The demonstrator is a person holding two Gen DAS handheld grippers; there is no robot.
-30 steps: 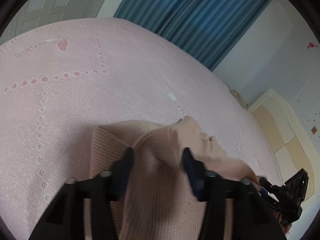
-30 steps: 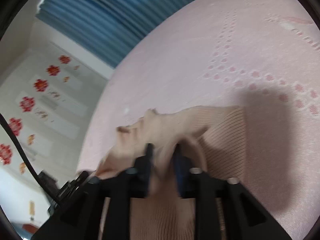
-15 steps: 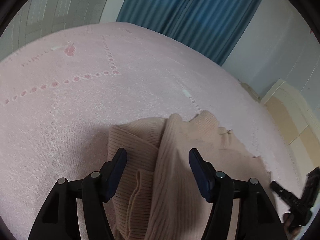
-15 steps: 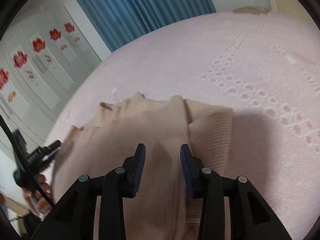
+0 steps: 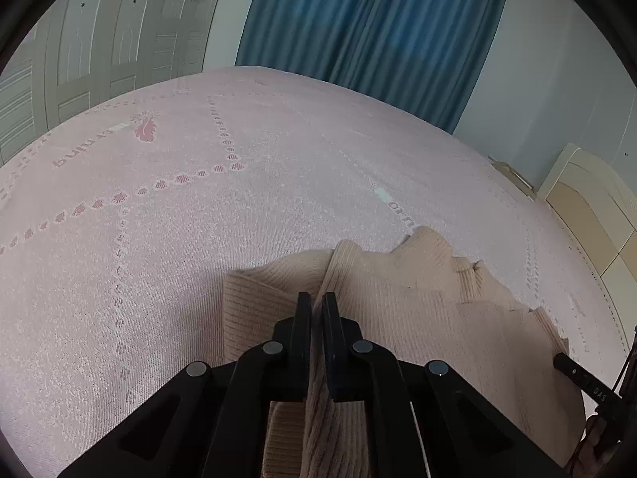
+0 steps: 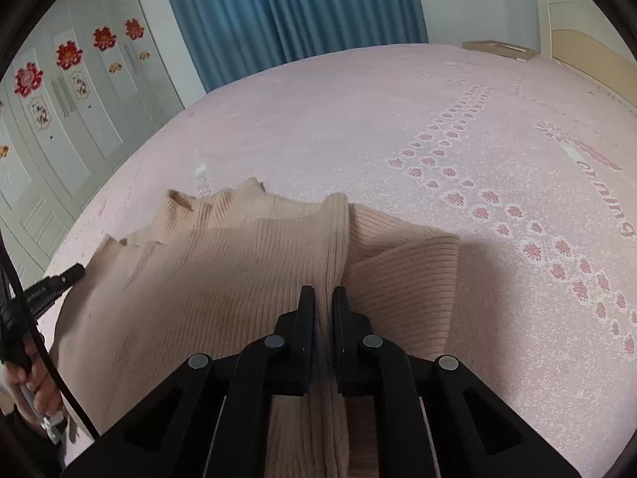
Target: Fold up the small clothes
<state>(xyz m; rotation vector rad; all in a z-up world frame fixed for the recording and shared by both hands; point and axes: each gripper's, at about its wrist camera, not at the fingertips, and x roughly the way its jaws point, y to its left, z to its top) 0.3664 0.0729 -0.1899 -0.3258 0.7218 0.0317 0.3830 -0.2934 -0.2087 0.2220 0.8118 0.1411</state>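
Observation:
A beige ribbed knit sweater [image 5: 418, 298] lies on the pink bedspread, one side folded over the body. In the left wrist view my left gripper [image 5: 317, 298] is closing, and its fingers pinch a raised ridge of the knit along the fold. The right wrist view shows the same sweater [image 6: 223, 279], with my right gripper [image 6: 323, 292] also closing and pinching a ridge of fabric between its fingers. A hand [image 6: 36, 382] holding the other tool shows at the left edge there.
The pink patterned bedspread [image 5: 199, 219] stretches wide beyond the sweater. Blue curtains [image 5: 378, 32] and pale wardrobe doors [image 6: 59, 99] stand behind the bed. A cream headboard [image 5: 589, 207] is at the right.
Both grippers went from open, straddling the knit, to shut on a ridge of it. The sweater's side now lies folded over and both views have rolled more level.

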